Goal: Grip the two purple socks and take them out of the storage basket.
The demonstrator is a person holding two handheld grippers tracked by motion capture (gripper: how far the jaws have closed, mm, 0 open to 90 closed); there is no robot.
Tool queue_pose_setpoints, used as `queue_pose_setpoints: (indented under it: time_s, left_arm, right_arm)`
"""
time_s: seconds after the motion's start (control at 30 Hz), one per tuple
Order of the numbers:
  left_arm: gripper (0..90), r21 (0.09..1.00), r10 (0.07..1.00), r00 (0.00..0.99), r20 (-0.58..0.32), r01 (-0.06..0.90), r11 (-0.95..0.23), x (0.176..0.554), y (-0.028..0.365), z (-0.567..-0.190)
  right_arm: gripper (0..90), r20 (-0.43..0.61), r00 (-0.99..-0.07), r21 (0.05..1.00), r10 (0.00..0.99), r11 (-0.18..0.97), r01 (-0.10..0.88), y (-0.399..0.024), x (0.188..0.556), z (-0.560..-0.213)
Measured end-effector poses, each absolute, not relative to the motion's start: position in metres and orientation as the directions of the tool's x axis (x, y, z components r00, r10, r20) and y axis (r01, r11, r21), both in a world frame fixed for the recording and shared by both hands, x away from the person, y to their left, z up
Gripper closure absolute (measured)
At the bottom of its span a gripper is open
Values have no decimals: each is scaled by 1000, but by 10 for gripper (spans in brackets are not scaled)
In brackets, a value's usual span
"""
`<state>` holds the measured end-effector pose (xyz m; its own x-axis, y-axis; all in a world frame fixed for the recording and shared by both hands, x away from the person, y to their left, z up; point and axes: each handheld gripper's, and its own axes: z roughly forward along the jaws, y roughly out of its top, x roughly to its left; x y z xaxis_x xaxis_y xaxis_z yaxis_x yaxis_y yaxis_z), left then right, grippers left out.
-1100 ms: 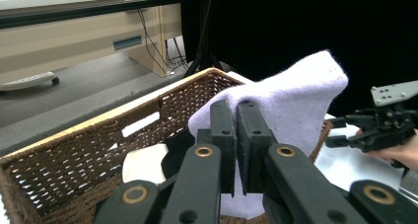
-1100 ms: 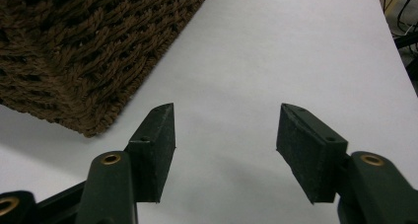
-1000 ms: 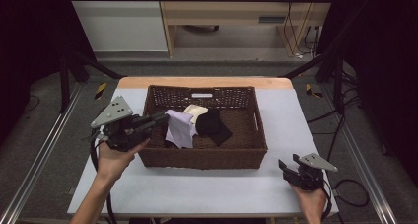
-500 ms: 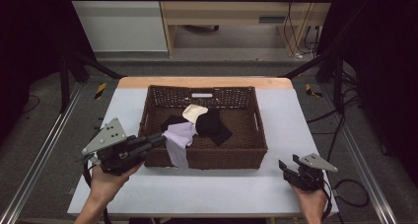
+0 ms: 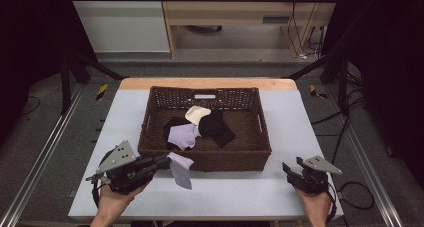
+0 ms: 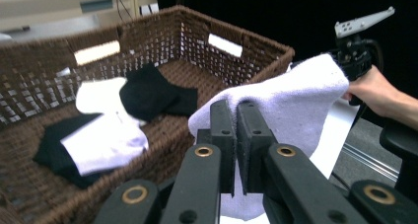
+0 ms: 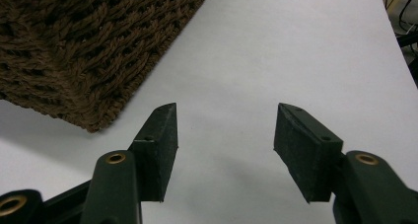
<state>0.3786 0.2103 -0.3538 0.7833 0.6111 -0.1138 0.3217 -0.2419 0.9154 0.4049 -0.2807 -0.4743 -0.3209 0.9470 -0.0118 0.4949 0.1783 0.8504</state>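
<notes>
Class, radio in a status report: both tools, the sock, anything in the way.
Left tool shut on lilac sock, outside basket, over table. Right tool open, empty, at table's right. More socks in basket. Nothing in the way.

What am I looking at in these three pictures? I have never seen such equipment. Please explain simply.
A person sits at a white table and holds a hand-held two-jaw tool in each hand. One picture looks down from above; the other two come from cameras riding on each tool. A brown woven wicker basket stands on the table, with black, cream and lilac socks inside. The left tool is closed on a pale lilac sock, which hangs outside the basket's front wall. The right tool is open, holding nothing, above bare table.
</notes>
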Motion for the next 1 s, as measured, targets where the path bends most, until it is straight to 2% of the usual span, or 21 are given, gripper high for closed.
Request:
queue_pose_setpoints:
  time_s: [0.63,1.0]
  left_arm:
    - [857,801,589,796,-143,442,-403,389,176,-422]
    - [825,769,599,792,-119,455,-448,396,162,-445]
  right_arm:
    - [421,-3,-318,847,948,172,503,-282,405,-477]
    - [414,-15,-316,841,949,183,509,-282,406,-479]
